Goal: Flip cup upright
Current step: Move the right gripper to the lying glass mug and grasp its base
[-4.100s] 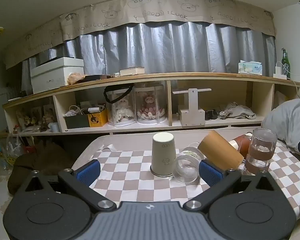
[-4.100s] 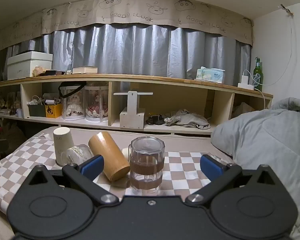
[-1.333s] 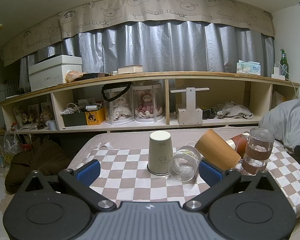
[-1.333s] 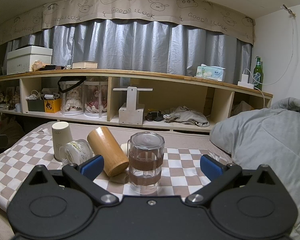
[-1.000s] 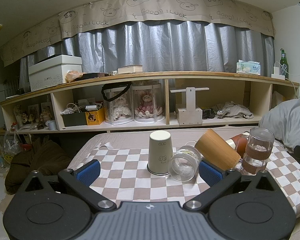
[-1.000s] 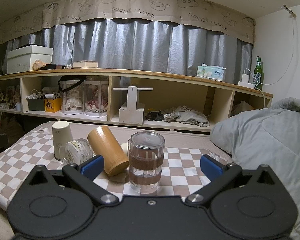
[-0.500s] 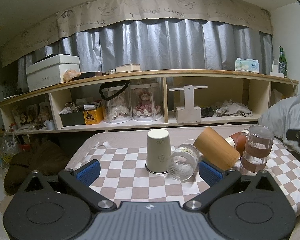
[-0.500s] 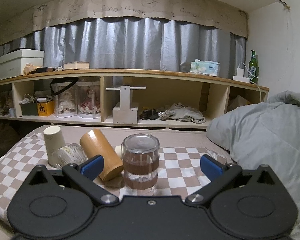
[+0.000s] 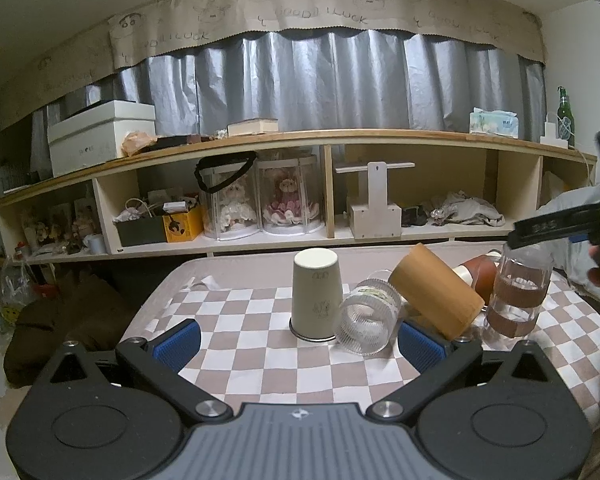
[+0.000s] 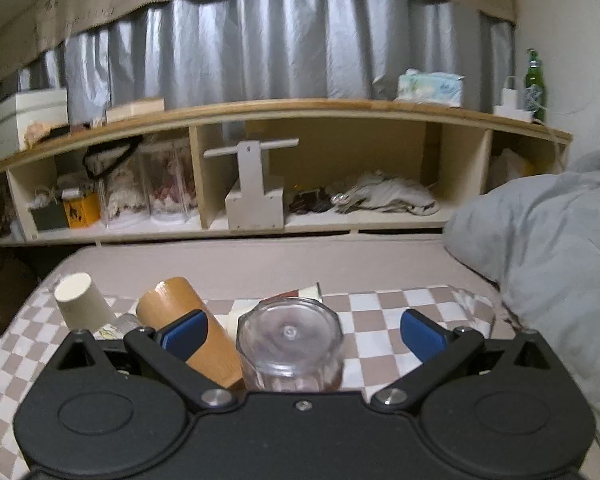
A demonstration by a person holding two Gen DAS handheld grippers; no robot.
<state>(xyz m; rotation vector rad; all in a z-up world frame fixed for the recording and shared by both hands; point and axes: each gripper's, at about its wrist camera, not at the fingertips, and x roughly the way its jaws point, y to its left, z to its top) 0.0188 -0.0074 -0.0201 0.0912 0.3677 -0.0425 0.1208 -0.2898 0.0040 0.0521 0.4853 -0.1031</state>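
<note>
A white paper cup (image 9: 316, 294) stands upside down on the checkered cloth (image 9: 240, 340). A ribbed clear glass (image 9: 368, 322) lies on its side beside it, and a tan bamboo cup (image 9: 436, 296) leans tilted against it. A clear glass with a brown sleeve (image 9: 518, 294) stands upside down at the right. My left gripper (image 9: 300, 342) is open and empty in front of the paper cup. My right gripper (image 10: 304, 330) is open, above the sleeved glass (image 10: 290, 340), which sits between its fingers; the bamboo cup (image 10: 188, 328) and paper cup (image 10: 82, 300) show at the left.
A brown lying bottle-like object (image 9: 480, 274) sits behind the bamboo cup. A grey duvet (image 10: 548, 248) lies to the right. A long wooden shelf unit (image 9: 332, 188) with dolls and boxes runs behind the bed. The floor drops off at the left (image 9: 40, 320).
My right gripper has risen and moved forward over the sleeved glass, tilting down; it now appears at the right edge of the left wrist view. The left gripper has barely moved.
</note>
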